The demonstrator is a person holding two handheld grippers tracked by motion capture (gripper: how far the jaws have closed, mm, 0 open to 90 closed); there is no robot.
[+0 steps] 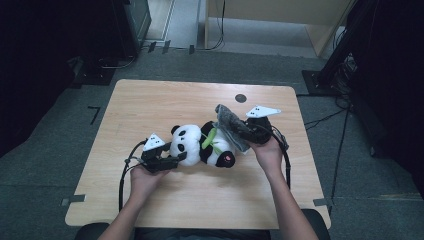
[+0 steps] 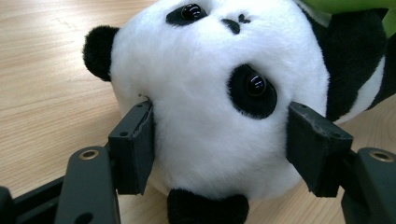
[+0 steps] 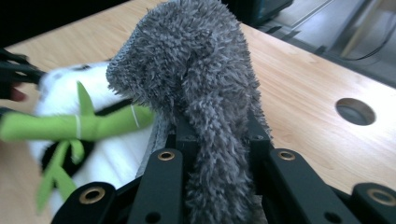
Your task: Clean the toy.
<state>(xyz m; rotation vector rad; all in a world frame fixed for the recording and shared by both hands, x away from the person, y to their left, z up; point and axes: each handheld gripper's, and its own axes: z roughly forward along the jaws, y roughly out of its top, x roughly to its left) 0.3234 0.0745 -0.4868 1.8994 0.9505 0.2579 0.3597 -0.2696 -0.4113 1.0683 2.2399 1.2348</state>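
In the high view, the plush panda (image 1: 202, 145) lies on its back near the middle of the wooden table (image 1: 150, 100), with its head toward 9 o'clock and its feet toward 3 o'clock. The left gripper (image 1: 176, 159) comes to the head from about 7 o'clock, and its jaws stand at both sides of the head. The right gripper (image 1: 245, 131) is at about 2 o'clock from the panda's body and holds a grey fuzzy cloth (image 1: 230, 124), which lies partly over the panda's lower body. A round hole (image 1: 240, 98) in the table is at 12 o'clock from the right gripper.

In the left gripper view, the panda's white head (image 2: 210, 93) fills the space between the two black jaws. One pad (image 2: 135, 149) presses into the fur at 8 o'clock of the head, the other pad (image 2: 313, 144) at 4 o'clock, so the jaws are clamped on the head. One black ear (image 2: 100, 51) is at 10 o'clock, and another black part of the toy (image 2: 208, 207) is at 6 o'clock, just between the jaws.

In the right gripper view, the jaws are nearly together and pinch the grey cloth (image 3: 205, 93), which rises from between them toward 12 o'clock. The panda (image 3: 116, 154) is at 9 o'clock of the jaws, blurred, with a green bamboo piece (image 3: 70, 127) across its body. The cloth touches the bamboo.
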